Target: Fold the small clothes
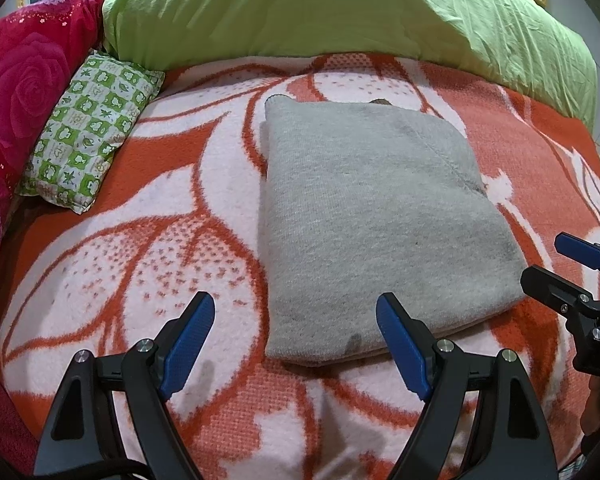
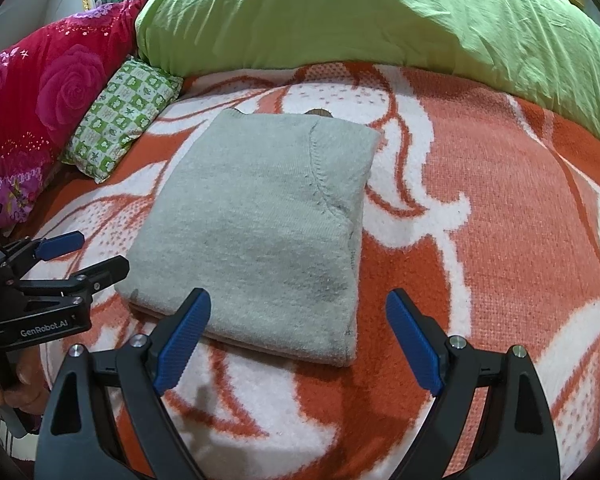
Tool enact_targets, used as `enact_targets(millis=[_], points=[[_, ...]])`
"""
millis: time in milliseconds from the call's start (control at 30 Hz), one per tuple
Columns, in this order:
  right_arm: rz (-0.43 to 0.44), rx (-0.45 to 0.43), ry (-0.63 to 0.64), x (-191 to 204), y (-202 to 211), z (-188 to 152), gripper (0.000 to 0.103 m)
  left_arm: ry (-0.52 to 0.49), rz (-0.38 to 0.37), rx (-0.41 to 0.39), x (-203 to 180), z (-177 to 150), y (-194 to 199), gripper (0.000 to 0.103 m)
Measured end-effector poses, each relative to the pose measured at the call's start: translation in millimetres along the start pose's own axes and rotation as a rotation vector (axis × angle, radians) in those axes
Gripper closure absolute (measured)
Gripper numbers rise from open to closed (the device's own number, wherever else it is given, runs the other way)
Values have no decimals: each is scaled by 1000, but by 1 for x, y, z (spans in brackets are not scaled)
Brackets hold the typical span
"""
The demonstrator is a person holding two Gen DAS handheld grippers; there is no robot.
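A grey knitted garment (image 1: 376, 220) lies folded into a thick rectangle on the orange and white blanket (image 1: 140, 240); it also shows in the right wrist view (image 2: 256, 232). My left gripper (image 1: 296, 344) is open and empty, hovering at the garment's near left corner. My right gripper (image 2: 300, 340) is open and empty, hovering at the garment's near right corner. The right gripper shows at the right edge of the left wrist view (image 1: 568, 264), and the left gripper at the left edge of the right wrist view (image 2: 80, 256). Neither touches the garment.
A green duvet (image 1: 340, 12) is bunched along the far side. A small green checked pillow (image 1: 92, 132) and a red rose-print pillow (image 1: 24, 80) lie at the far left. The blanket (image 2: 500, 200) spreads to the right of the garment.
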State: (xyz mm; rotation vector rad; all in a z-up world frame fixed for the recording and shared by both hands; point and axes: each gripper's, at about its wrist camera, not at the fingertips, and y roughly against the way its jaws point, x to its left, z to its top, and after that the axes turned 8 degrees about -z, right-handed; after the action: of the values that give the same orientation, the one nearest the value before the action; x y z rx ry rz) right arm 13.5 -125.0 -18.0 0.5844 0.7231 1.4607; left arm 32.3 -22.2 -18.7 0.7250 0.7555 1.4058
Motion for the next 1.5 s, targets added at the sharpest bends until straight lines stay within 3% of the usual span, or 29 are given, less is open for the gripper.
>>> enact_targets(millis=[1500], points=[[9,1,14,-7,-3,8,14,-4,-9,9,0,7,-2,20]])
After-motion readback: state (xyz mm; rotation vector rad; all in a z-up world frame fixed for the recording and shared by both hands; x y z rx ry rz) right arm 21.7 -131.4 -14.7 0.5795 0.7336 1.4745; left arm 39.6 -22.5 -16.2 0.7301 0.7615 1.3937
